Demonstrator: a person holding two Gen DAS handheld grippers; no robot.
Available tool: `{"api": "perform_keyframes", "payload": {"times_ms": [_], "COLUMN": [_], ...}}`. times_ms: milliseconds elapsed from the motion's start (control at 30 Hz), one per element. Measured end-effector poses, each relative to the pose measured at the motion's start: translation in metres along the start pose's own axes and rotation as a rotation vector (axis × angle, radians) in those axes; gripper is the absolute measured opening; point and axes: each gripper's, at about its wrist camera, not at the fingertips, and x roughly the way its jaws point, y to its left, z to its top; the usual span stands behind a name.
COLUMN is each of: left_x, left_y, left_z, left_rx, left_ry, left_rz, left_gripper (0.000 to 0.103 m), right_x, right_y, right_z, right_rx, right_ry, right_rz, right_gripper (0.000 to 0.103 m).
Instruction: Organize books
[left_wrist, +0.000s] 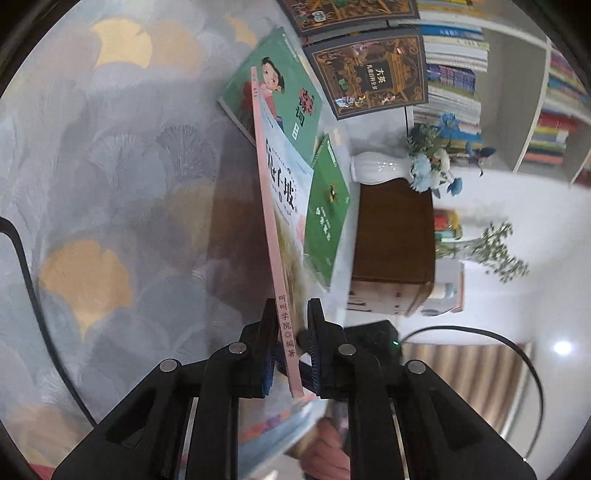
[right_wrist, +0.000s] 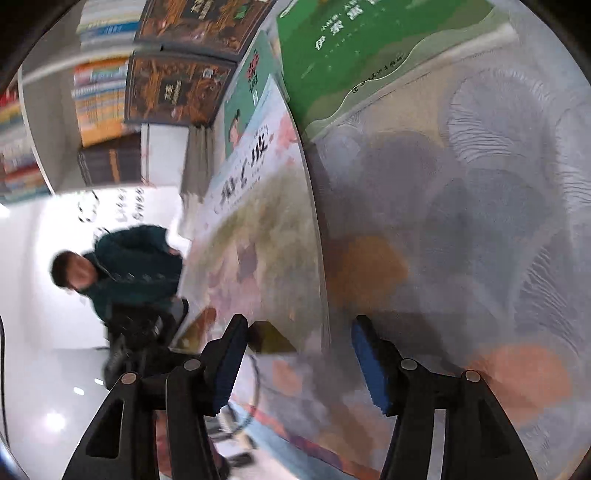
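Left wrist view: thin book (left_wrist: 275, 236) stands on edge at centre on the tablecloth (left_wrist: 103, 192), its near end btwn the left gripper (left_wrist: 290, 332) pads. Girl-cover book (left_wrist: 273, 96) lies behind it at 12 o'clock, small book (left_wrist: 327, 218) leans at 1, ornate book (left_wrist: 369, 74) beyond. Vase (left_wrist: 373, 168) at 2 o'clock on a box (left_wrist: 393, 236); shelves (left_wrist: 517, 92) behind.

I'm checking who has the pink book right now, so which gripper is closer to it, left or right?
Left. The left gripper is shut on the pink book at its spine, holding it on edge. The right gripper is open, its pads on either side of the book's edge without pressing.
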Motion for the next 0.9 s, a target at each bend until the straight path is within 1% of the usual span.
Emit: {"api": "perform_keyframes", "payload": {"times_ms": [33,67,100,133,233,267,367,400,467,533,633,733,833,900], "left_x": [0.0,0.0,-0.001,-0.001,-0.002,-0.002,-0.001,0.0,-0.001,-0.002,-0.005,-0.009,-0.016,-0.022], "left_y": [0.001,0.002,0.002,0.002,0.002,0.002,-0.004,-0.006,-0.009,-0.013,-0.02,-0.029,-0.037,-0.042], "left_z": [0.001,0.002,0.002,0.002,0.005,0.005,0.005,0.005,0.007,0.009,0.012,0.013,0.016,0.02], "left_rx": [-0.013,-0.021,-0.021,-0.016,0.006,0.016,0.1,0.128,0.166,0.216,0.296,0.376,0.445,0.484], "left_ry": [0.003,0.006,0.008,0.008,0.026,0.031,0.04,0.048,0.059,0.073,0.092,0.116,0.13,0.124], "left_rz": [-0.007,-0.008,0.002,0.019,0.082,0.104,0.228,0.256,0.284,0.321,0.357,0.369,0.365,0.357], "left_gripper": [0.011,0.011,0.011,0.011,0.011,0.011,0.011,0.011,0.011,0.011,0.011,0.011,0.011,0.011], "right_x": [0.003,0.005,0.005,0.005,0.005,0.005,0.009,0.009,0.013,0.018,0.024,0.028,0.034,0.039], "right_y": [0.001,0.004,0.006,0.011,0.031,0.038,0.056,0.059,0.07,0.08,0.092,0.108,0.124,0.135], "right_z": [0.002,0.005,0.007,0.009,0.009,0.007,0.001,0.0,-0.007,-0.015,-0.026,-0.04,-0.05,-0.055], "right_rx": [0.0,-0.005,-0.014,-0.028,-0.127,-0.165,-0.257,-0.285,-0.344,-0.386,-0.438,-0.501,-0.534,-0.55], "right_ry": [-0.008,-0.019,-0.027,-0.035,-0.07,-0.078,-0.092,-0.095,-0.104,-0.11,-0.12,-0.138,-0.158,-0.172], "right_rz": [0.01,0.013,0.018,0.013,-0.086,-0.123,-0.212,-0.239,-0.305,-0.352,-0.406,-0.464,-0.483,-0.487], "right_gripper": [0.056,0.052,0.047,0.036,0.031,0.031,0.029,0.029,0.029,0.029,0.029,0.029,0.029,0.029]}}
